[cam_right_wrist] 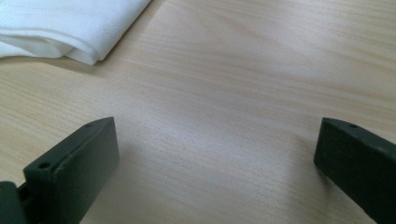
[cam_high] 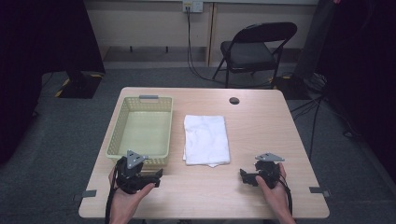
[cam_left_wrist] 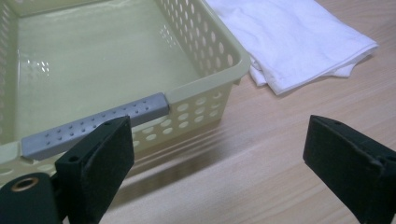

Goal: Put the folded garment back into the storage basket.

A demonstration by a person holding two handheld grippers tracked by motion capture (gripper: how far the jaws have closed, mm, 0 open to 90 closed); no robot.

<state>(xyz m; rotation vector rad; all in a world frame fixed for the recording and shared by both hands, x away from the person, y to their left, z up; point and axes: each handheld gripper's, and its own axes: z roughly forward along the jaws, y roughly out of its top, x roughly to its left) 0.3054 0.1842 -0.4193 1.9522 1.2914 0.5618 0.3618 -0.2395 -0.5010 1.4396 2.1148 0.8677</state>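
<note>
A pale yellow perforated basket (cam_high: 116, 126) with grey handles stands empty on the left of the wooden table. Just right of it lies a folded white cloth (cam_high: 206, 139). My left gripper (cam_high: 156, 177) rests near the basket's front right corner, held in a hand, jaws wide apart and holding nothing. In the left gripper view the basket's near grey handle (cam_left_wrist: 98, 123) sits just beyond the left gripper (cam_left_wrist: 215, 158), with the cloth (cam_left_wrist: 299, 37) farther off. My right gripper (cam_high: 245, 176) is open over bare wood, right of the cloth's front corner. The right gripper view has the cloth (cam_right_wrist: 70, 23) at upper left, beyond the right gripper (cam_right_wrist: 215, 163).
A small black round cap (cam_high: 234, 100) sits in the tabletop at the far middle. A black folding chair (cam_high: 254, 46) stands behind the table, with cables on the floor to the right. Bare wood stretches along the table's right side and front edge.
</note>
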